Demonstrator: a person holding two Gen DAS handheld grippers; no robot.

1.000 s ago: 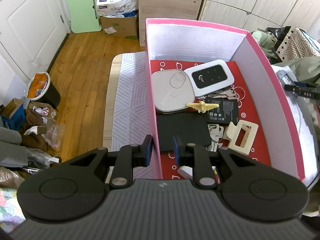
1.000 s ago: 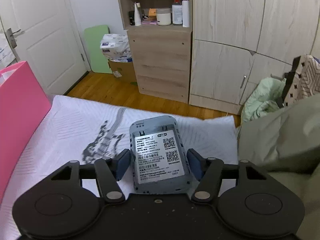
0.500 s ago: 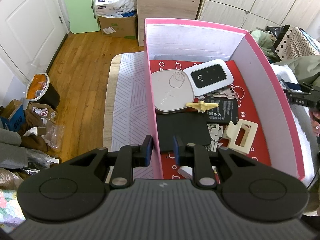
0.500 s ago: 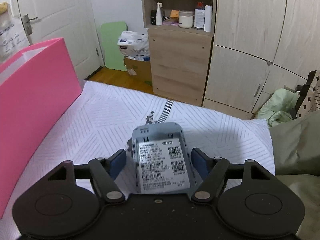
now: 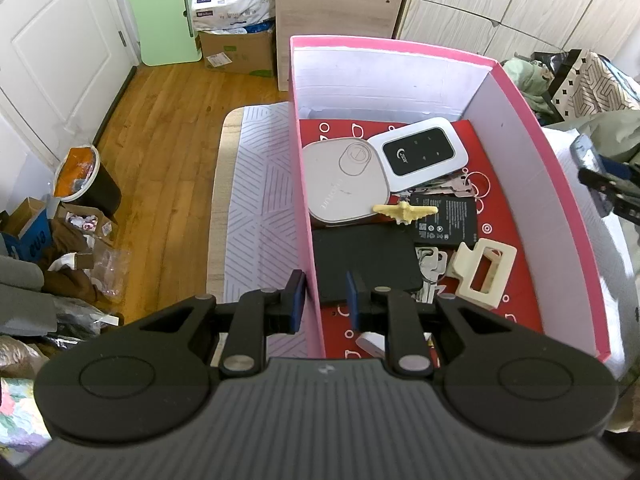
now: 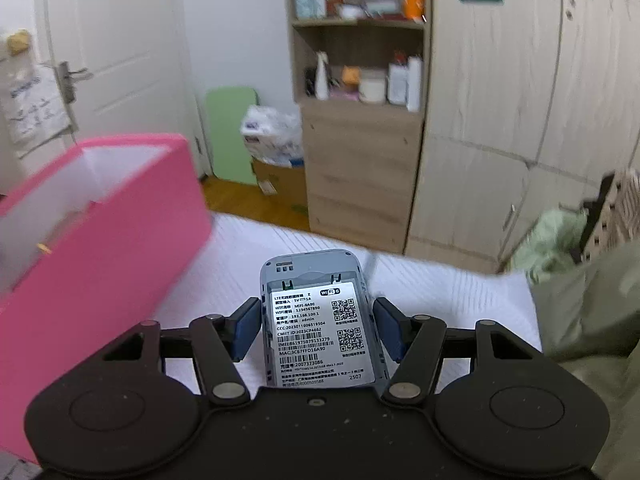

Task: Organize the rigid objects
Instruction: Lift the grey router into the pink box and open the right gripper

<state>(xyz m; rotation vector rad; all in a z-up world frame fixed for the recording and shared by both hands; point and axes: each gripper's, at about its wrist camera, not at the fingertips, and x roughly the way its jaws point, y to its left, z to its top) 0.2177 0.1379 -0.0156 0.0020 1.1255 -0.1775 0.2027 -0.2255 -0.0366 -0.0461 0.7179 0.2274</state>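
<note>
1. The right hand-held gripper [image 6: 316, 330] grasps a grey router shell [image 6: 320, 320], label up, low in the middle of the right wrist frame; its jaws are closing a little on the shell's long sides.
2. The left hand-held gripper [image 5: 322, 300] is clenched on the near left wall of the pink box [image 5: 308, 208], one finger outside and one inside. That grip steadies the box and is best kept.
3. The box sits at the left of the right wrist frame, beside and below the shell. Carry the shell over the rim before lowering it.
4. Aim for the bare red floor at the box's right side, clear of the white router [image 5: 418, 152], battery [image 5: 446, 220] and cream clip [image 5: 482, 272].
5. Blur hides the rim clearance, so lower slowly and let go only once the shell rests flat.
</note>
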